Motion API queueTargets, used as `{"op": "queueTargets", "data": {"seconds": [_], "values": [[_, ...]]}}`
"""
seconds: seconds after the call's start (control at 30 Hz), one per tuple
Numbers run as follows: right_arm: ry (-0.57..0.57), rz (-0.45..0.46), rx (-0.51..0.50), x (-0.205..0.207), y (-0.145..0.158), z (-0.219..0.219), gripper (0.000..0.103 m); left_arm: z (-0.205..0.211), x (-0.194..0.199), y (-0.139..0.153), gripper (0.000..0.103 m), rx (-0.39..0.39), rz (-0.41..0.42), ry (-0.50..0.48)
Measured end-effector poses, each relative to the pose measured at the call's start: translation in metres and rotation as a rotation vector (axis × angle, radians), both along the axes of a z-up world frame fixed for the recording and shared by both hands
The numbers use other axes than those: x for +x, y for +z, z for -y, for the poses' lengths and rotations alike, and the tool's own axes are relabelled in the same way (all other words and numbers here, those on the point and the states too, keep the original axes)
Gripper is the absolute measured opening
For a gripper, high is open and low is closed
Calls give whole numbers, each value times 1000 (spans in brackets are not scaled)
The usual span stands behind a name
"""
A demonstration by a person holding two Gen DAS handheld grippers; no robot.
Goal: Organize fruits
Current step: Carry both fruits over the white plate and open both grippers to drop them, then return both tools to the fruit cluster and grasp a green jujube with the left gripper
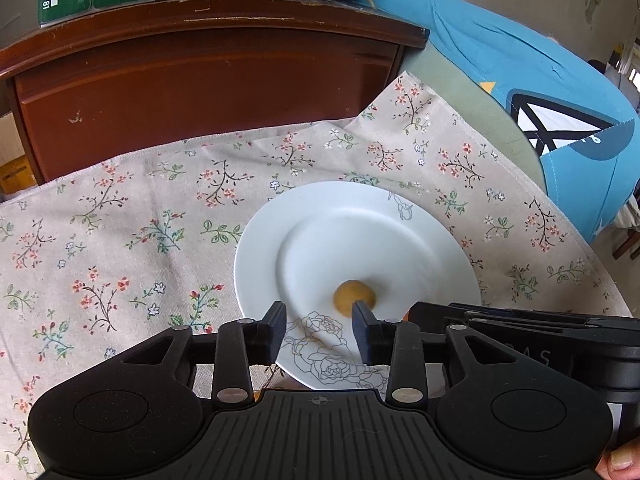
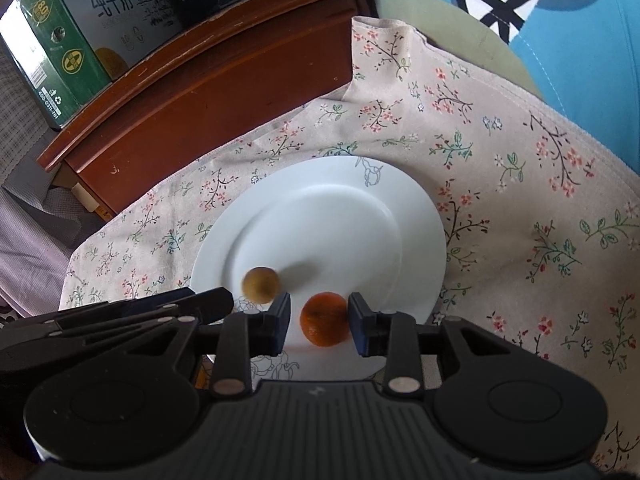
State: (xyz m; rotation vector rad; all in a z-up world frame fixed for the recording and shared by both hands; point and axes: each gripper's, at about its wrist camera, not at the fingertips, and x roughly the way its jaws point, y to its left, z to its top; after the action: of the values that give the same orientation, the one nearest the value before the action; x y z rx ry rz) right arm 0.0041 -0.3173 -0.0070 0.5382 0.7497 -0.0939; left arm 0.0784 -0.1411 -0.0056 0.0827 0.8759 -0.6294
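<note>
Two roundish fruits (image 2: 323, 319), axis unclear.

Looking like a lived-in home room: a beige flower-printed tablecloth (image 2: 500, 128) is covering the table, a scuffed reddish-brown wooden cabinet (image 2: 224, 92) is standing behind, carrying a green-and-white milk carton box (image 2: 80, 36); blue printed bedding-like fabric (image 1: 540, 80) is lying alongside.

A green carton (image 2: 52, 60) sits atop the brown wooden cabinet (image 2: 224, 80) behind the floral cloth (image 2: 520, 200).
</note>
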Motion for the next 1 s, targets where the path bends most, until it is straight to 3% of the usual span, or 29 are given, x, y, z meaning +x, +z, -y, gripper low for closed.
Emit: {"op": "queueTargets", "data": {"seconds": [0.07, 0.33, 0.53, 0.87, 1.0], "values": [[-8, 20, 1, -2, 5, 1, 33, -4, -1, 5, 49, 0, 15, 16], [-15, 104, 13, -9, 22, 6, 39, -27, -3, 28, 67, 22, 63, 68], [62, 91, 8, -10, 20, -10, 39, -49, -3, 34, 70, 45, 32, 108], [157, 72, -1, -25, 17, -32, 40, -91, -14, 41, 73, 92, 49, 172], [200, 62, -14, -32, 16, -44, 40, -114, -18, 37, 73, 67, 10, 220]]}}
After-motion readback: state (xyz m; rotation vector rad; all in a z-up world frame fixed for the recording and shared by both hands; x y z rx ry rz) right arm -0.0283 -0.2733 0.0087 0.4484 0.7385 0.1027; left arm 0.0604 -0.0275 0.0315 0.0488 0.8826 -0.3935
